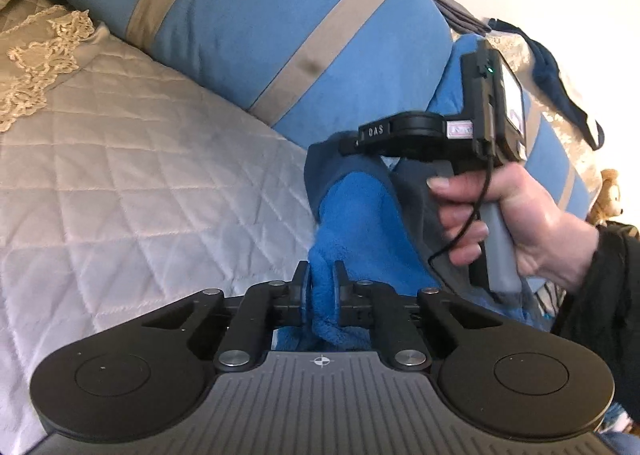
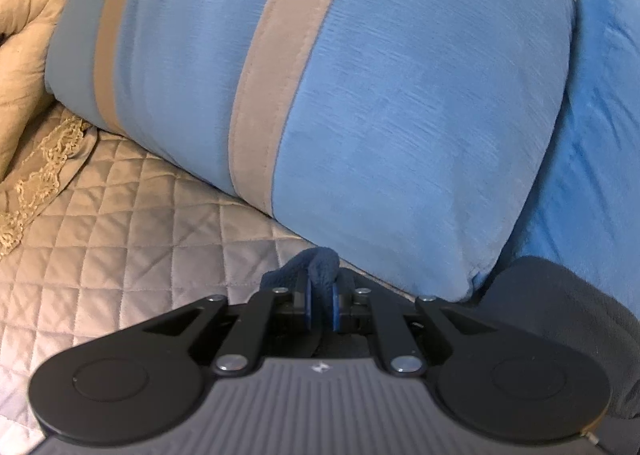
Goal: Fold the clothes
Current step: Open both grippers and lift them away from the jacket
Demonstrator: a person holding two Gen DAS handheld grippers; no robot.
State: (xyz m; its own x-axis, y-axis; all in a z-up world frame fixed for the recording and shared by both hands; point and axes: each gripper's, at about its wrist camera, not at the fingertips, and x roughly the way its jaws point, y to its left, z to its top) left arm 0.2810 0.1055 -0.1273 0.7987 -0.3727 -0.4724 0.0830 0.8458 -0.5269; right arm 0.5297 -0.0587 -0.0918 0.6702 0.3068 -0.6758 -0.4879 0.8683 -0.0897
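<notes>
A: Left wrist view: the left gripper (image 1: 320,287) is clamped on a bunch of the blue fleece garment (image 1: 360,215), held above the quilted bed cover (image 1: 140,175).

B: Right wrist view: the right gripper (image 2: 320,305) pinches a darker fold (image 2: 316,259) near the striped pillow (image 2: 360,95). The thick pile could slip out or drag against the pillow.

My left gripper (image 1: 321,287) is clamped on a bunch of blue fleece, its two fingers pinched close with cloth between the pads. My right gripper (image 2: 321,305) is likewise closed on a dark blue fold. My right hand (image 1: 516,223) wraps the grey handle, thumb across the front, black sleeve at the wrist.
</notes>
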